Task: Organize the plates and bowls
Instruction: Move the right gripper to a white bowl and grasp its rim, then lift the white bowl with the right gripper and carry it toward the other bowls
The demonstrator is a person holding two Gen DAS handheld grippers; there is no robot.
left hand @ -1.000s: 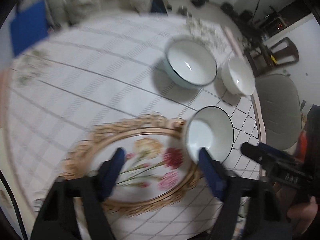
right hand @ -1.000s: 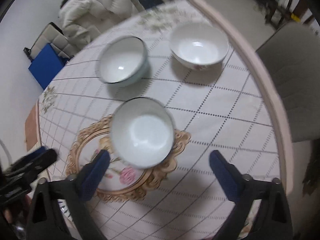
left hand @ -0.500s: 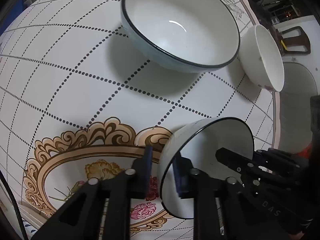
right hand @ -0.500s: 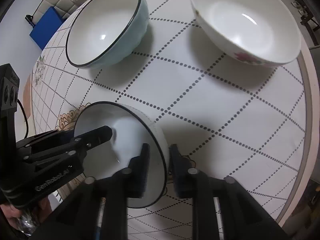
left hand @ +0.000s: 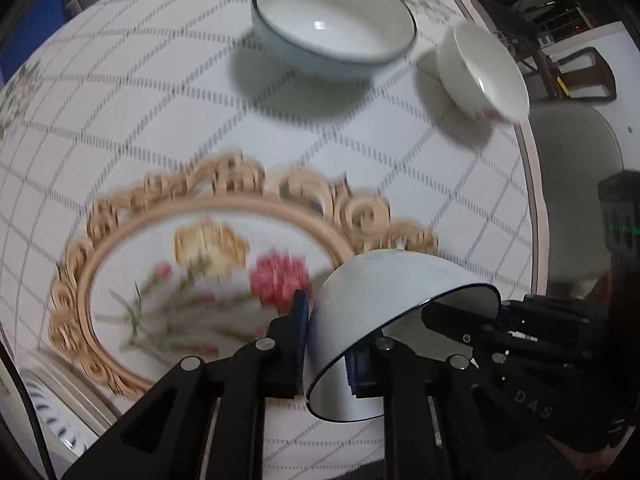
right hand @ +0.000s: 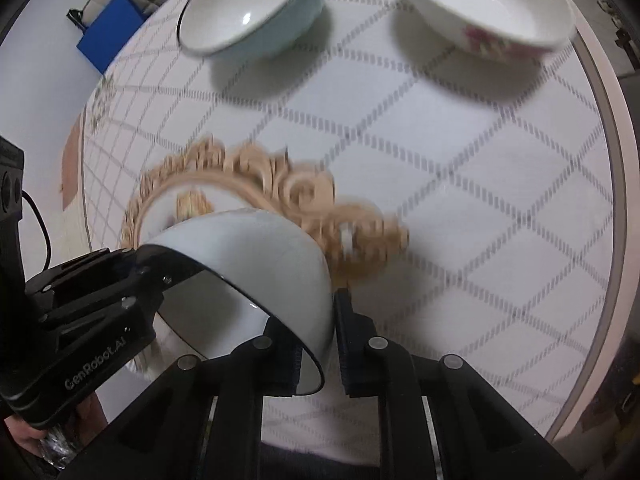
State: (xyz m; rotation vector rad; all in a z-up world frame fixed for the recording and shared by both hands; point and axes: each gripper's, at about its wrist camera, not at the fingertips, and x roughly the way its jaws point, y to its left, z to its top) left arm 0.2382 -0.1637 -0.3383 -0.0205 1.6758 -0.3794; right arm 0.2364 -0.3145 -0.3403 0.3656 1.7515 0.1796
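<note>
Both grippers are shut on the rim of one white bowl with a dark rim [left hand: 392,292] [right hand: 256,252]. My left gripper [left hand: 328,344] pinches its left side and my right gripper [right hand: 320,344] its right side. The bowl is lifted off the table and tipped with its mouth toward the cameras. A pale blue bowl with a dark rim [left hand: 332,28] [right hand: 248,12] and a white bowl with a pink flower print [left hand: 480,72] [right hand: 484,8] stand upright at the far side of the round table.
The tablecloth [left hand: 120,92] is white with a dotted grid and a gold-framed floral print [left hand: 200,272] under the held bowl. A grey chair [left hand: 576,184] stands past the table's right edge. A blue box [right hand: 112,36] lies on the floor at the left.
Both grippers have lifted the held bowl off the table and pulled it back toward the near edge. It now tips more toward the cameras. The two far bowls have not moved.
</note>
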